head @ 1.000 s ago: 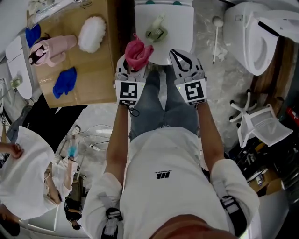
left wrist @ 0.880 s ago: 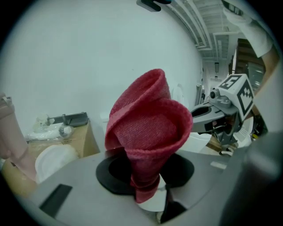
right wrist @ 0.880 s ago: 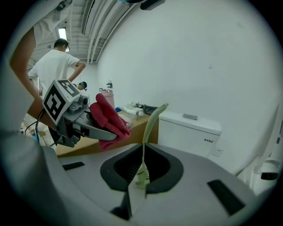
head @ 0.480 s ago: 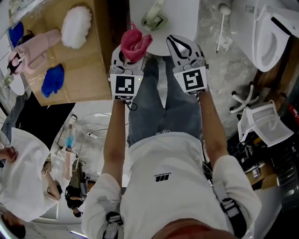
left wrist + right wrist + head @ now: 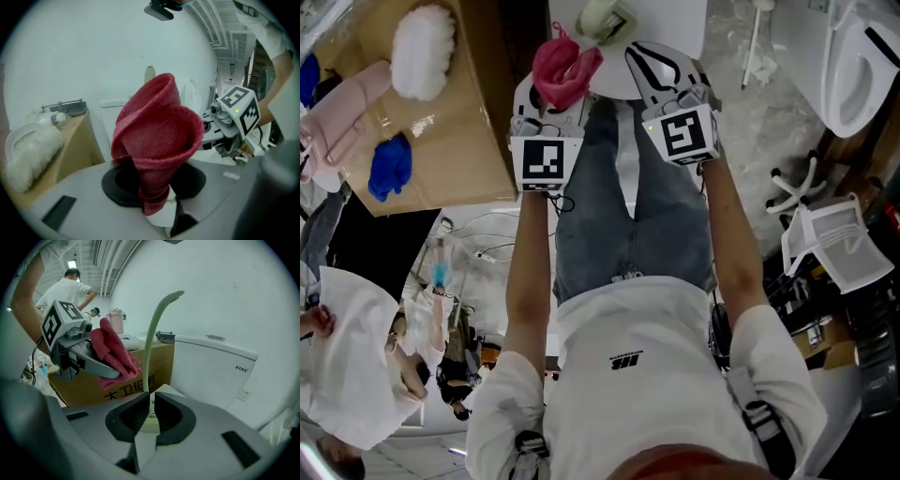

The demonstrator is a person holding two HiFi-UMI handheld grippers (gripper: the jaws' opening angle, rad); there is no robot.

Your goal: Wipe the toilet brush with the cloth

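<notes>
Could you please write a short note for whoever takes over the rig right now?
Left gripper: shut on the red cloth, which it holds up in a bunch.
Right gripper: jaws almost together, gripping nothing. The pale green toilet brush stands just beyond them on the white stand.
Done: cloth in hand.
Left: take the brush and wipe it. The head view shows cloth and brush apart.

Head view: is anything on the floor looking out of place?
A thin white long-handled tool lies loose on the grey marbled floor beside the white toilet, not stood up or stowed. Nothing looks spilled or broken.
</notes>
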